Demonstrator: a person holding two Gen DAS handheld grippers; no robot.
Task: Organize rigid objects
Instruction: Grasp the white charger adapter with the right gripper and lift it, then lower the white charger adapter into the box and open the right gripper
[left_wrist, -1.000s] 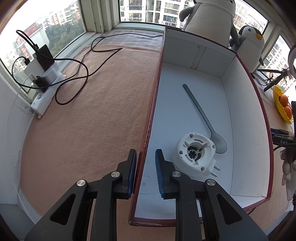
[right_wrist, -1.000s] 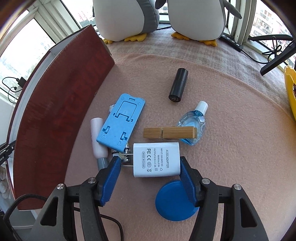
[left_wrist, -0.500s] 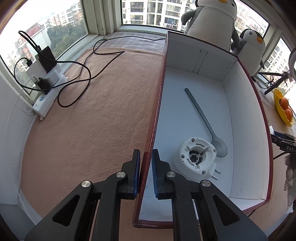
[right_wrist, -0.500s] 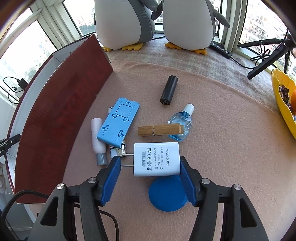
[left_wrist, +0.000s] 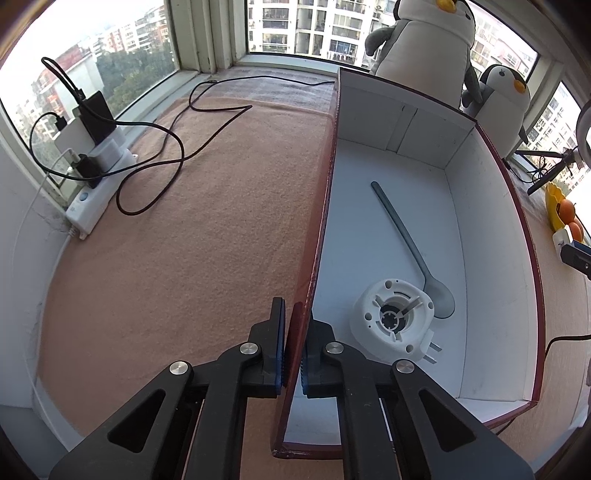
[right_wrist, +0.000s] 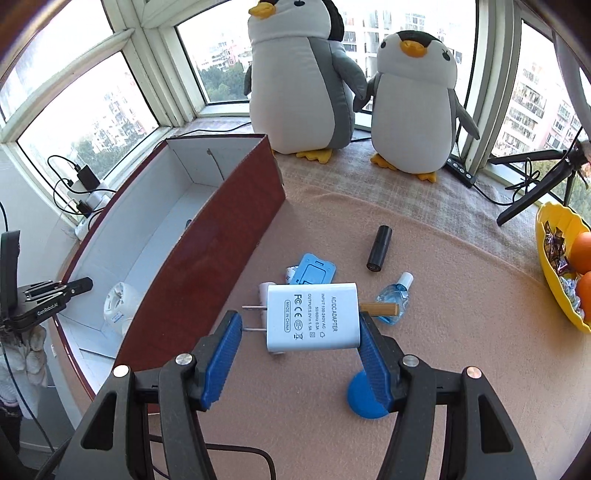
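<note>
Holding the white AC wall adapter lifted at frame centre, the right tool is grasping it while the left tool is clamping the dark-red cardboard box wall. Judging by this, sorting is partly done: a grey spoon and white round plug part are lying inside, while a black cylinder, blue bottle and others are waiting on the tabletop.

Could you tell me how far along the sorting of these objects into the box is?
Done: the spoon and a round white part lie in the box. In hand: the right tongs hold the white adapter, while the left tongs clamp the box's wall. Left on the blanket: the black cylinder, blue stand, glass bottle, wooden clip, blue disc.
</note>
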